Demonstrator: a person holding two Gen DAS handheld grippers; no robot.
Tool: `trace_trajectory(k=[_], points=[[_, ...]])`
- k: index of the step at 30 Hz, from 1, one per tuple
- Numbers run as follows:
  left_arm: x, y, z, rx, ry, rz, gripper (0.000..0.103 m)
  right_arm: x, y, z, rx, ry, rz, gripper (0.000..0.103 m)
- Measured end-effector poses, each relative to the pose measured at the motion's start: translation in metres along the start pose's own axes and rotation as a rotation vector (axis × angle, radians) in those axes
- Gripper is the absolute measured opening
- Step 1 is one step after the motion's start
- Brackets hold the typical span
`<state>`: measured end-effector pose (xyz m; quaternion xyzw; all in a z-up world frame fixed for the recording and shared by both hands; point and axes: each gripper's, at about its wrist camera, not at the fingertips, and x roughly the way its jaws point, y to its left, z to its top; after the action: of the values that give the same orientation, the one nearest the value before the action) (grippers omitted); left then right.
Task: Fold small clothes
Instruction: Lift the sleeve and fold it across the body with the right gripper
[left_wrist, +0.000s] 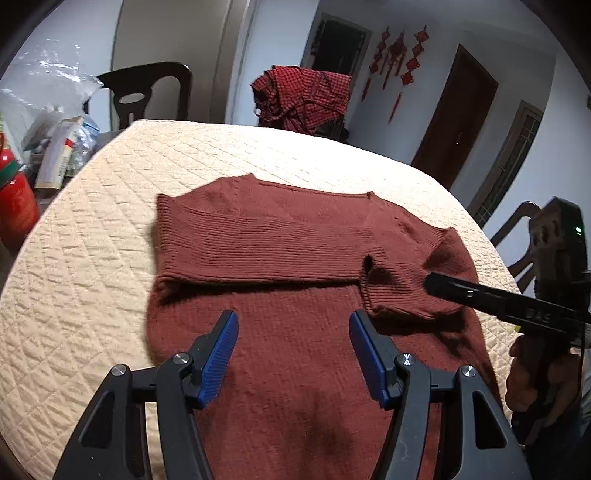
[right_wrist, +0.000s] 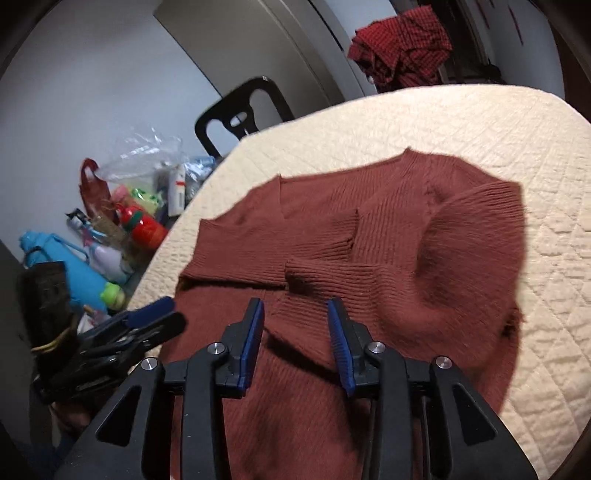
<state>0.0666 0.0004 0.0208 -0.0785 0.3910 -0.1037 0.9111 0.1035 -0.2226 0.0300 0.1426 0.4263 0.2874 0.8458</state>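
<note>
A rust-brown knitted sweater (left_wrist: 280, 243) lies flat on the cream quilted table cover (left_wrist: 103, 221), its neck towards the far side. Both sleeves are folded across the chest, and their cuffs (right_wrist: 317, 273) overlap near the middle. My left gripper (left_wrist: 293, 321) hovers open over the sweater's lower body with nothing between its blue pads. My right gripper (right_wrist: 295, 314) is open too, just short of the right sleeve's cuff, and its pads hold nothing. In the left wrist view the right gripper (left_wrist: 430, 286) reaches in from the right, its tip over the folded right sleeve.
A red checked cloth (left_wrist: 303, 96) hangs over a chair beyond the table's far edge. Dark chairs (left_wrist: 147, 92) stand at the back left and at the right (left_wrist: 517, 236). Bags, boxes and bottles (right_wrist: 122, 221) crowd the space left of the table.
</note>
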Motion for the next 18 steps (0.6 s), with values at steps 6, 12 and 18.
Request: trace_trajectory(k=[6,12,18], points=[[0.025,-0.023,0.012,0.031,0.054,-0.096,0.065,-0.028,-0.02,-0.017,0.074,-0.059,-0.034,0.037],[0.065,-0.049,0.029,0.062,0.129,-0.193,0.065,-0.04,-0.033,-0.035,0.111,-0.055,-0.048,0.037],[0.082,-0.068,0.032,0.128,0.108,-0.157,0.053,-0.045,-0.037,-0.041,0.095,-0.048,-0.05,0.037]])
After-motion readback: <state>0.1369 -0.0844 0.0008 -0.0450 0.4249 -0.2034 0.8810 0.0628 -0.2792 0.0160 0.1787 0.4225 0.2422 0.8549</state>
